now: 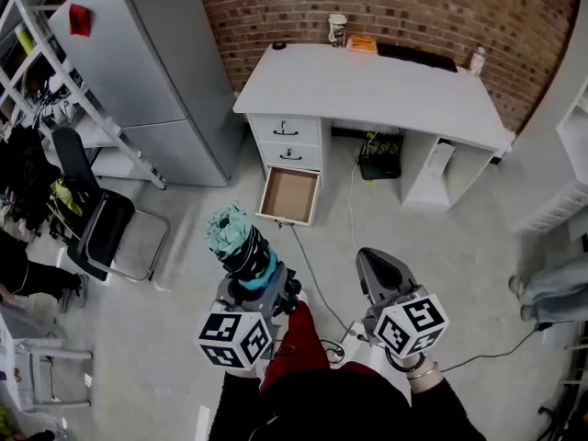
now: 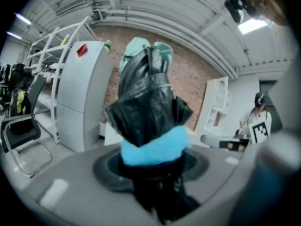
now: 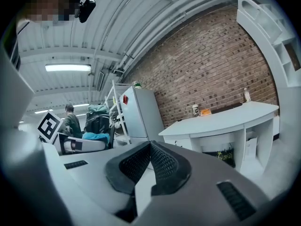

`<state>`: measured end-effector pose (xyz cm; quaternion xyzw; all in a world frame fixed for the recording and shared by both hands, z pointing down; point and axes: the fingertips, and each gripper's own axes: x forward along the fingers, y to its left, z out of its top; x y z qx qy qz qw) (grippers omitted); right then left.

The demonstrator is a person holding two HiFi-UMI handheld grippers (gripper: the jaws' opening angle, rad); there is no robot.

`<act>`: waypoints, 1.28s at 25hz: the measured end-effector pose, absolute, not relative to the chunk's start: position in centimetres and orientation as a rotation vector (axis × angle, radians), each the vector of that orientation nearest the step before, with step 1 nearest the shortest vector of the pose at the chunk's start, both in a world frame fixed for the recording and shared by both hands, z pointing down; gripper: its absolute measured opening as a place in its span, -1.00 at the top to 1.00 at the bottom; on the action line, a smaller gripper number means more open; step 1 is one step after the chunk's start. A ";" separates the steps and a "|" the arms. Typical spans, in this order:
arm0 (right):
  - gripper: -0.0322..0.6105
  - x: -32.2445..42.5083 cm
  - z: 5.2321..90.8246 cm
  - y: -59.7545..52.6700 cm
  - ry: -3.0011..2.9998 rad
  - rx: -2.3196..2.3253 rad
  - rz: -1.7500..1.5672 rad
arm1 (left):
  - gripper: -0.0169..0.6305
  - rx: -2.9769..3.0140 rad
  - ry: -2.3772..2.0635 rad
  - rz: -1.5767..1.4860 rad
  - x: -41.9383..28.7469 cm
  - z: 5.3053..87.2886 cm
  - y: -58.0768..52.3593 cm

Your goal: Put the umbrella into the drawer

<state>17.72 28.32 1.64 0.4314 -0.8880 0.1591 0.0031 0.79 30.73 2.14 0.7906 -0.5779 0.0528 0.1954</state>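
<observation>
Black and teal, the folded umbrella point(image 1: 241, 244) sits clamped between the left gripper point(image 1: 264, 281) jaws, above the floor (well short of the open bottom drawer point(image 1: 267, 197) of the white desk point(image 1: 367, 85)). The right gripper point(image 1: 374, 259) is closed and empty.

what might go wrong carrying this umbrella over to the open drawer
The umbrella sticks far out of the left gripper, held only near one end, so it may tilt or slip. A cable lies on the floor before the drawer and might snag a foot.
</observation>
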 end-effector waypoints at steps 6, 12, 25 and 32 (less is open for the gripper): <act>0.89 13.2 2.5 21.2 -2.751 1.338 0.544 | 0.26 2.188 -1.566 0.148 -3.0 3.3 23.4; 0.89 8.5 2.7 14.3 -2.723 1.337 0.550 | 0.26 2.179 -1.530 0.165 -7.2 4.2 16.2; 0.89 4.9 4.8 5.7 -2.640 1.383 0.612 | 0.26 2.142 -1.467 0.209 -11.0 7.6 7.6; 0.89 4.6 5.2 3.8 -2.610 1.405 0.606 | 0.26 2.103 -1.475 0.201 -12.6 8.9 6.7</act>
